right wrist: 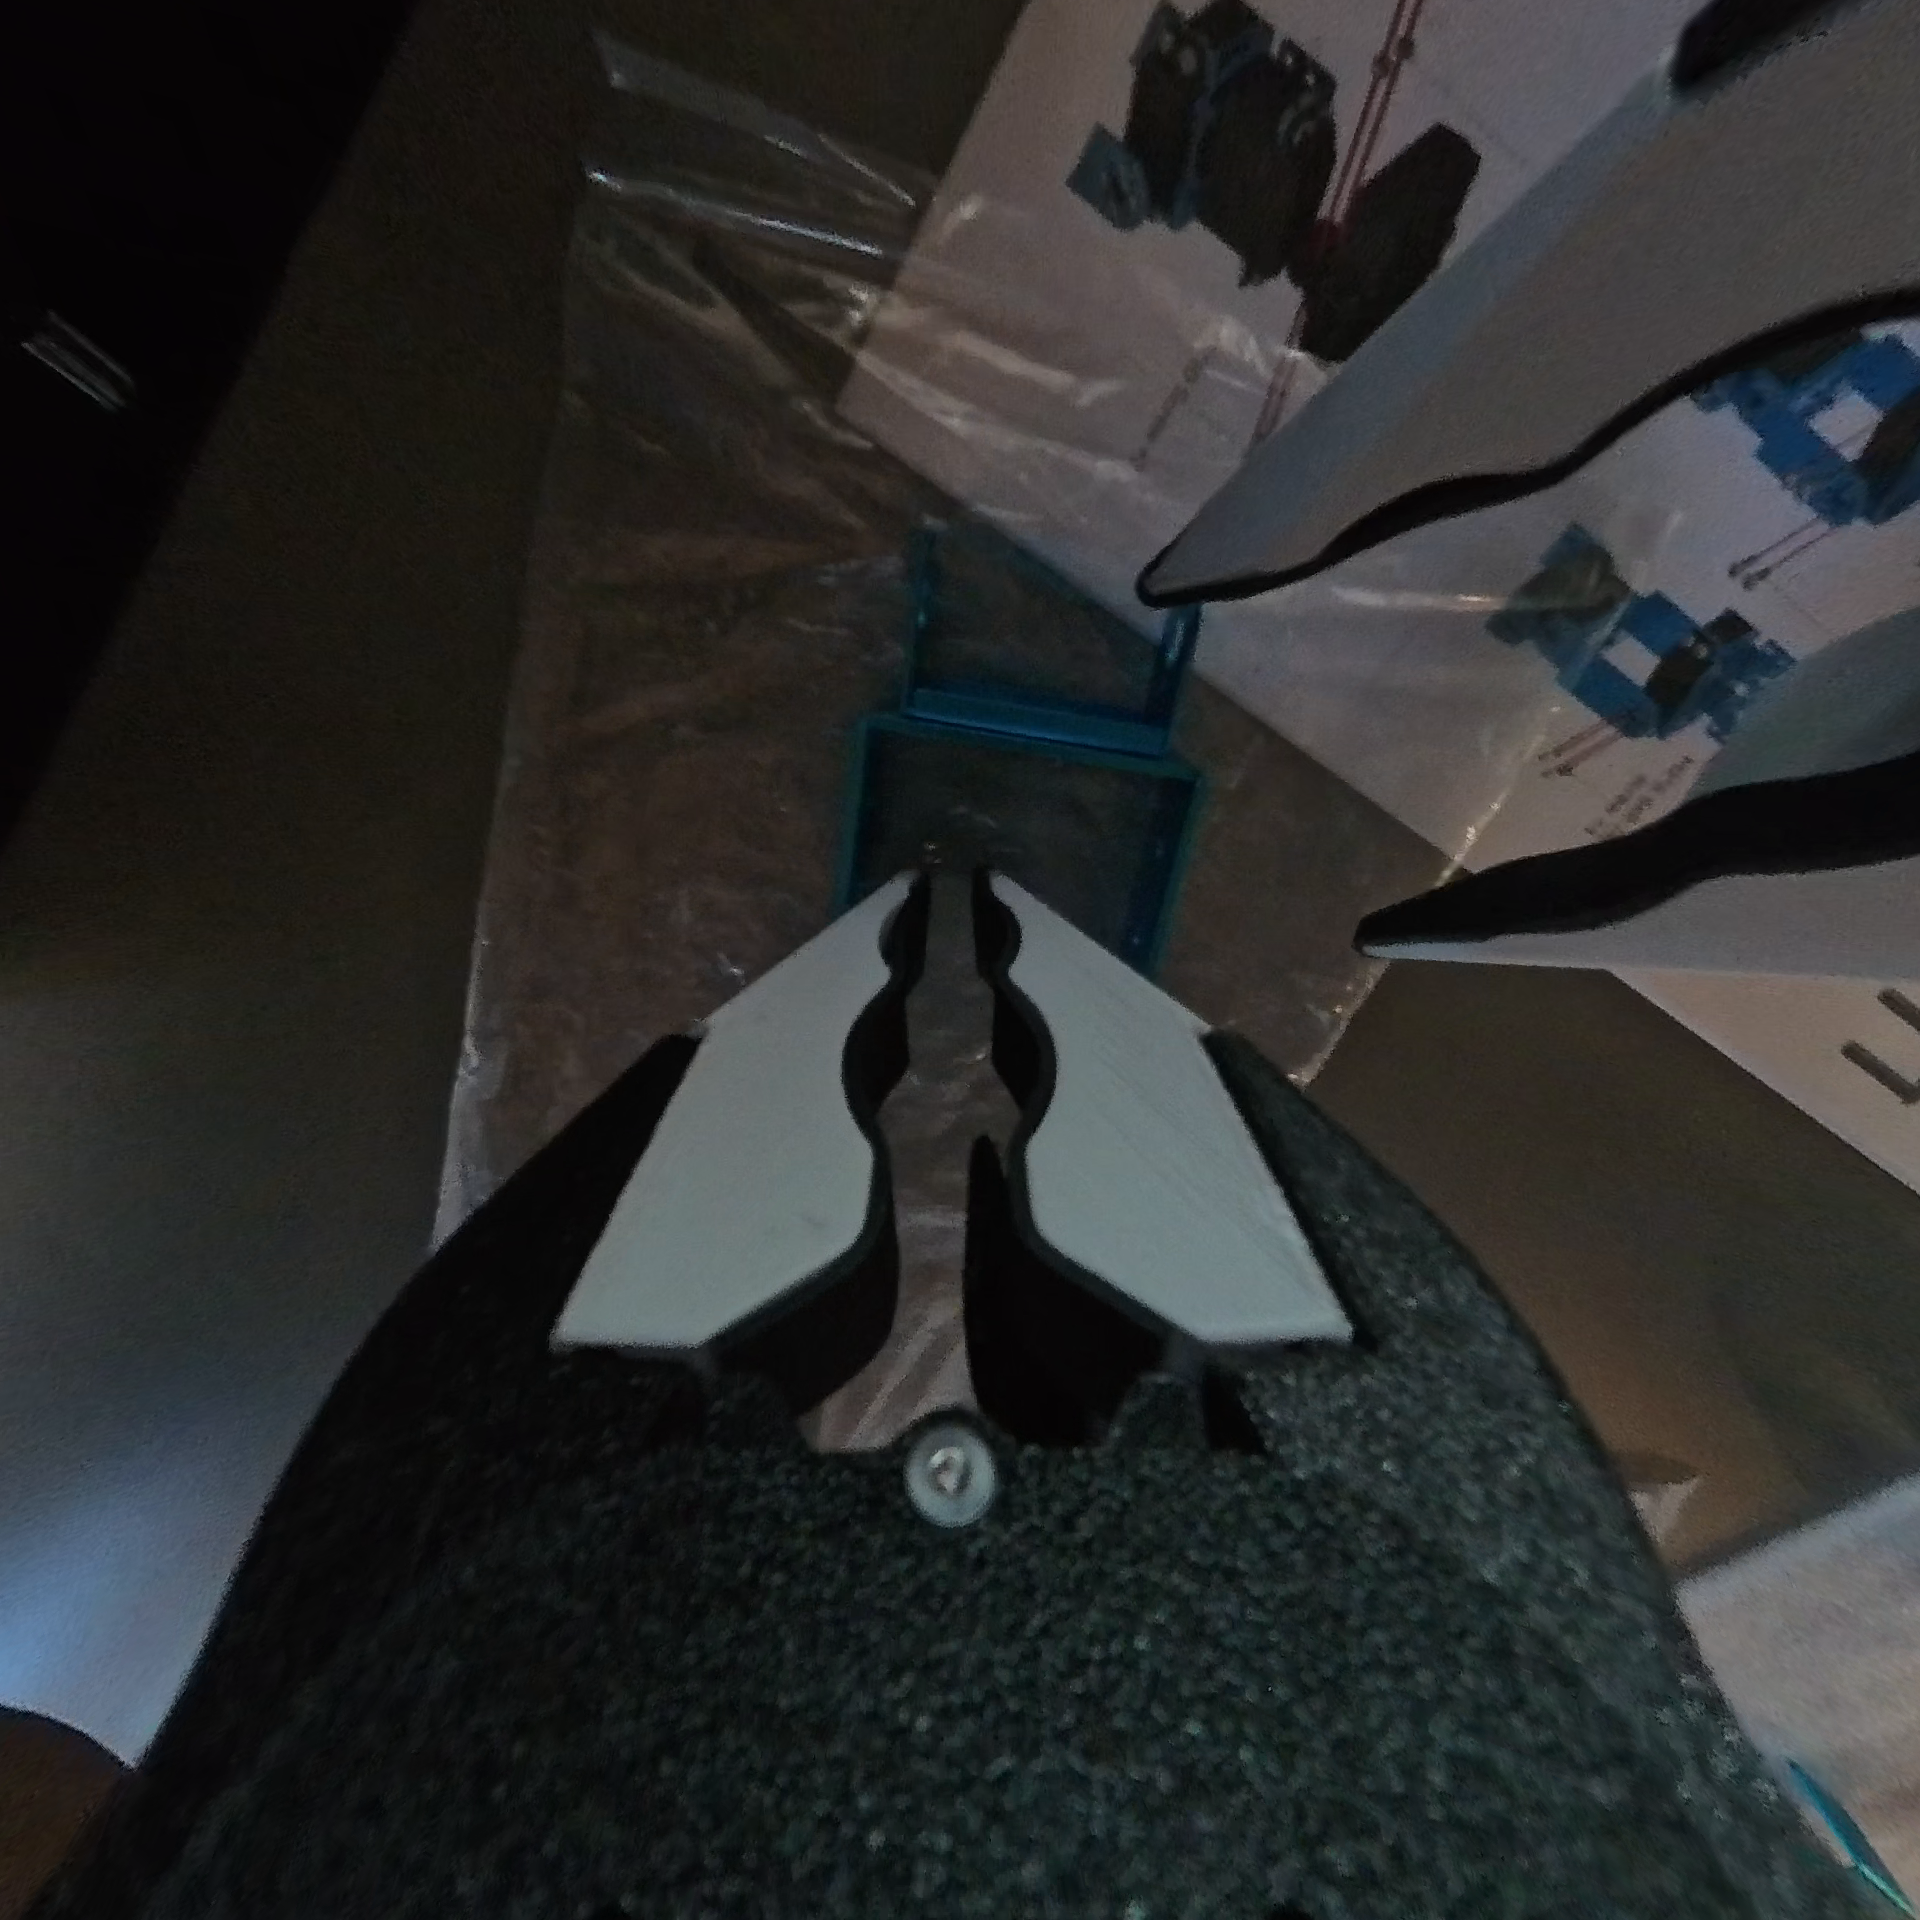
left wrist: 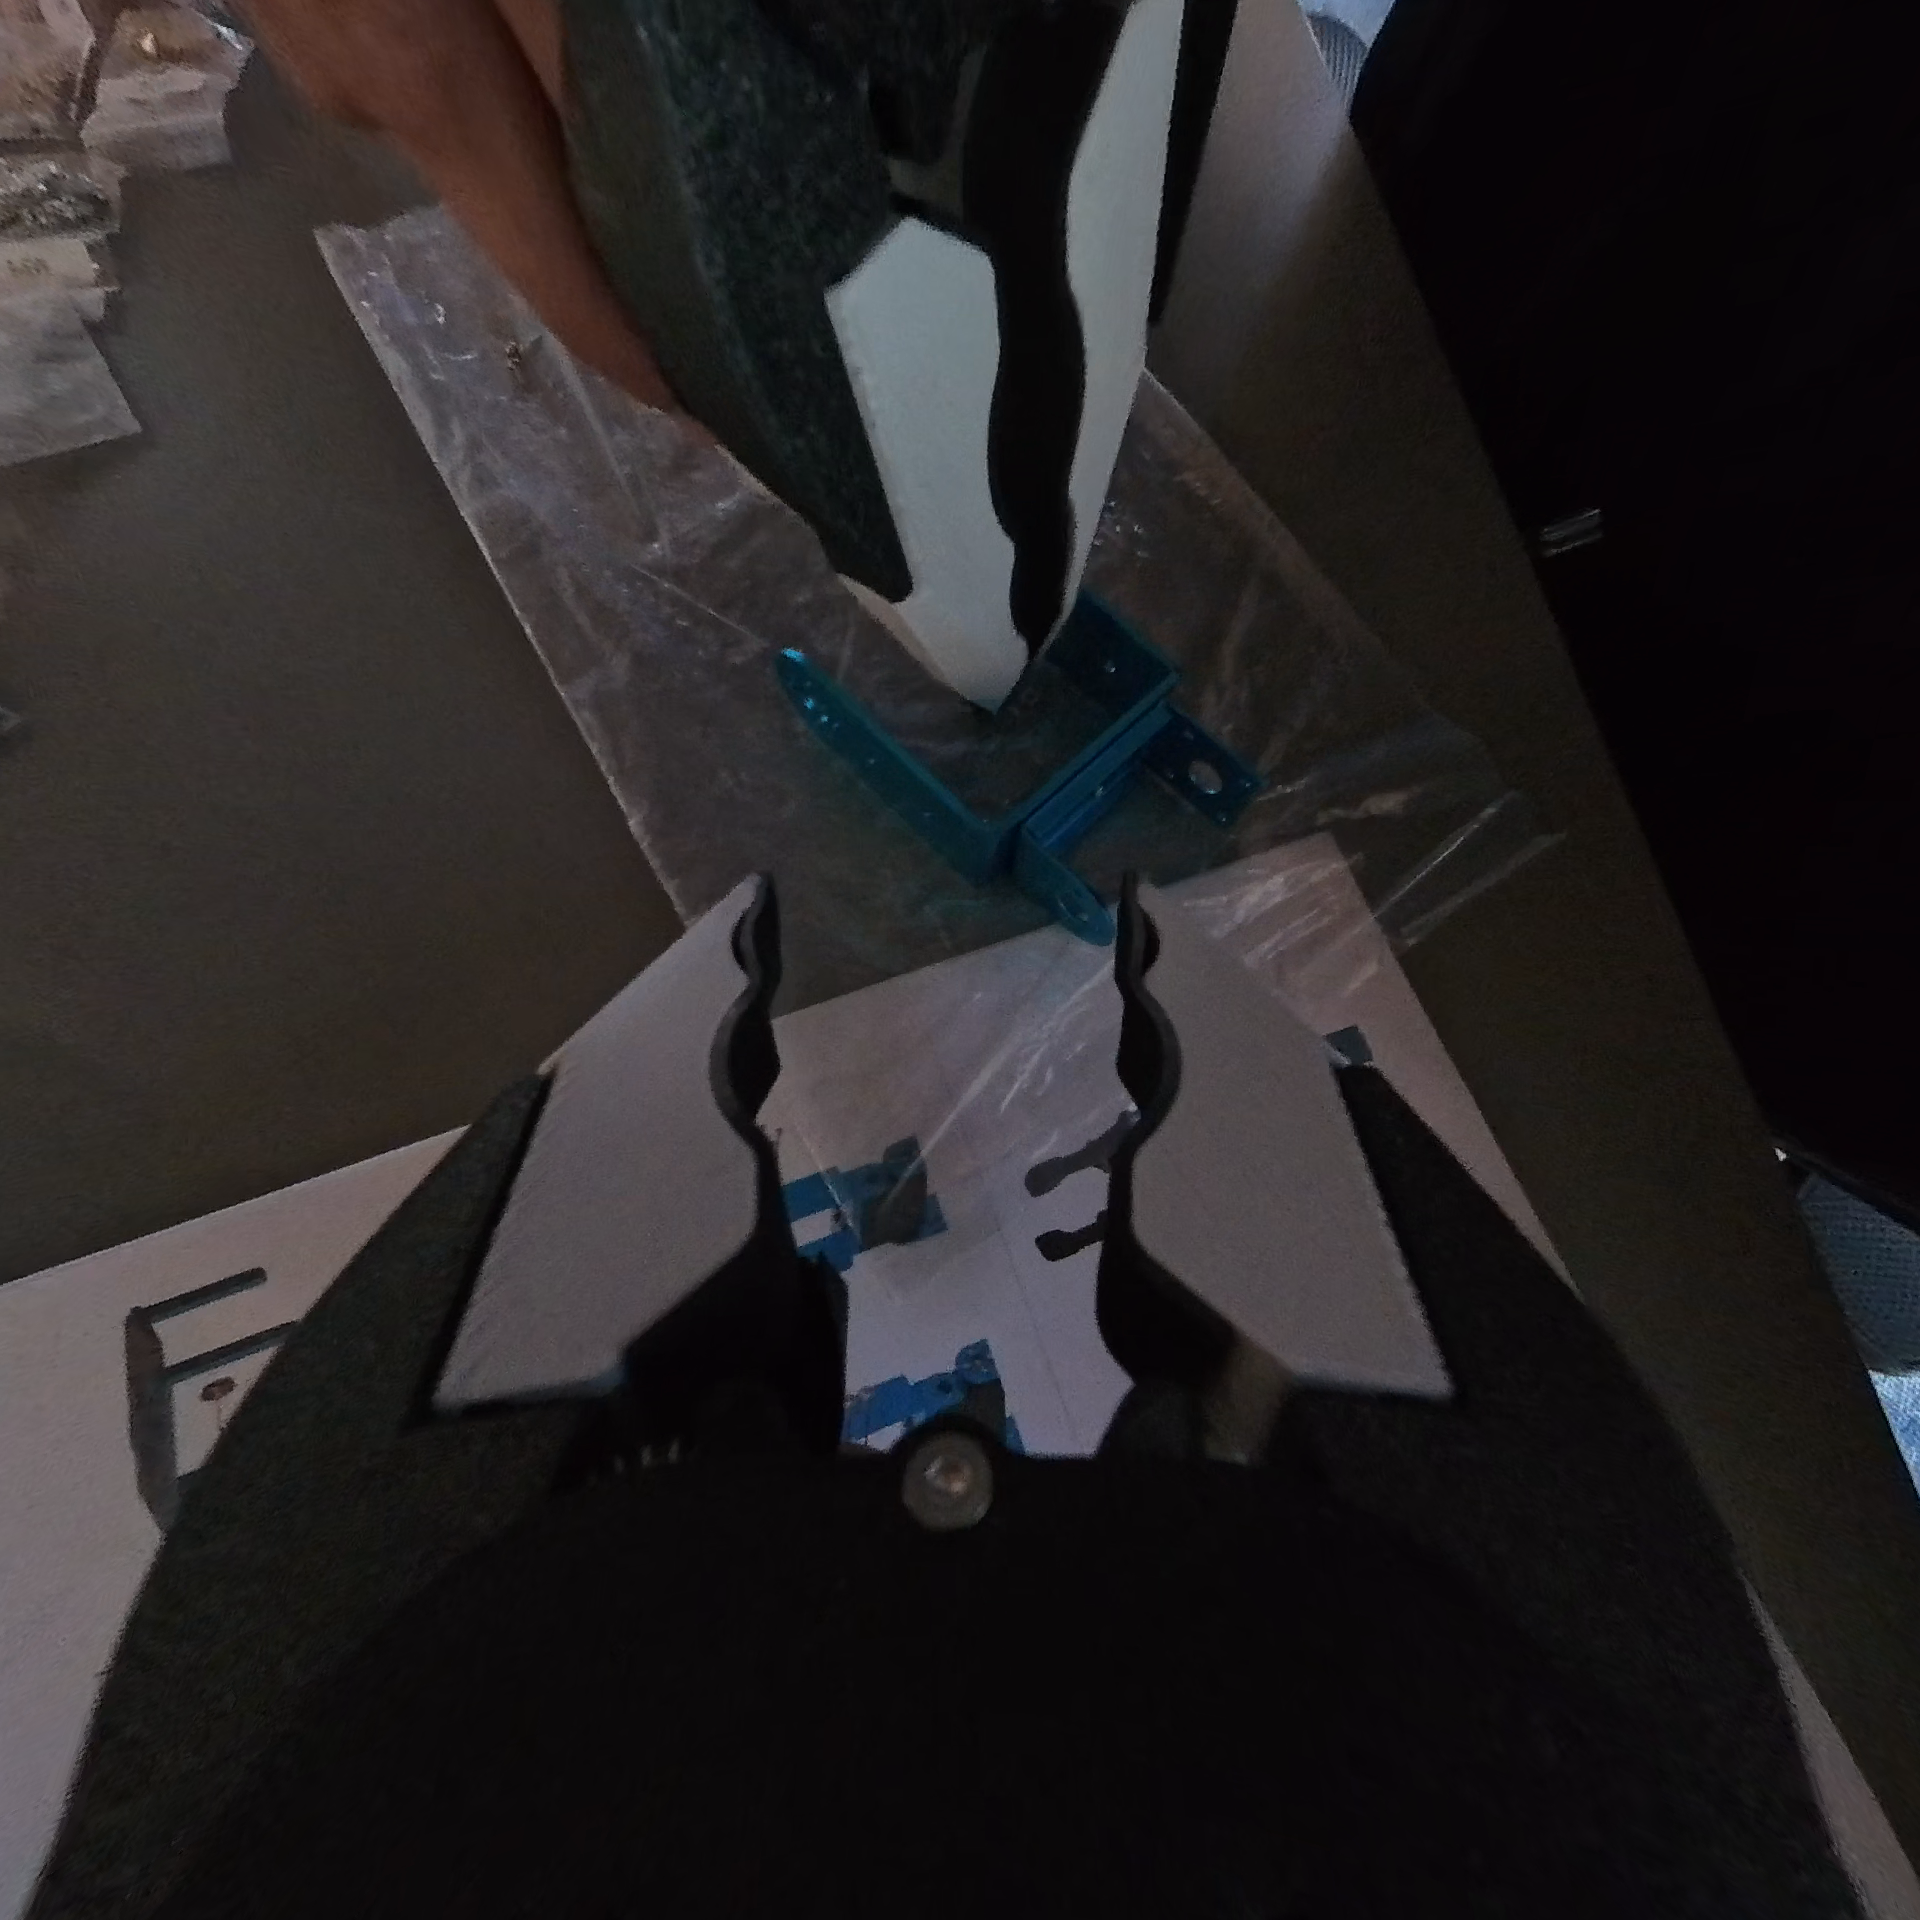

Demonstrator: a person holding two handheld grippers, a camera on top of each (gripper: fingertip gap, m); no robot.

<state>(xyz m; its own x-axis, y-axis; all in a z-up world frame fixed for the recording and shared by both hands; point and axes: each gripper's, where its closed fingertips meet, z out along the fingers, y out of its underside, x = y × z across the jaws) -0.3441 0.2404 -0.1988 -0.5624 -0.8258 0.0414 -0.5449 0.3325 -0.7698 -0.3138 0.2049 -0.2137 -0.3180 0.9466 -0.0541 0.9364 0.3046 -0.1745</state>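
Observation:
A blue metal bracket assembly (left wrist: 1049, 800) of joined U-shaped pieces lies on a clear plastic bag (left wrist: 644, 582). My left gripper (left wrist: 948, 904) is open and empty, its tips just short of the bracket's near strip. My right gripper (left wrist: 1023, 665) comes down from the far side, with its tips inside the far U of the bracket. In the right wrist view the right gripper (right wrist: 949, 883) has its jaws almost together, with only a sliver between them. A tiny dark speck sits at the tips; I cannot tell whether it is held. The bracket (right wrist: 1023, 717) lies just ahead of it, and the open left gripper (right wrist: 1262, 769) is at the right.
A white printed instruction sheet (left wrist: 935, 1049) lies under my left gripper and partly under the bag; it also shows in the right wrist view (right wrist: 1039, 312). The brown table (left wrist: 260, 727) extends to the left. A dark block (left wrist: 1662, 416) stands at the right. A person's arm (left wrist: 468, 156) is at the top. About 6 centimeters separates my left fingertips from my right.

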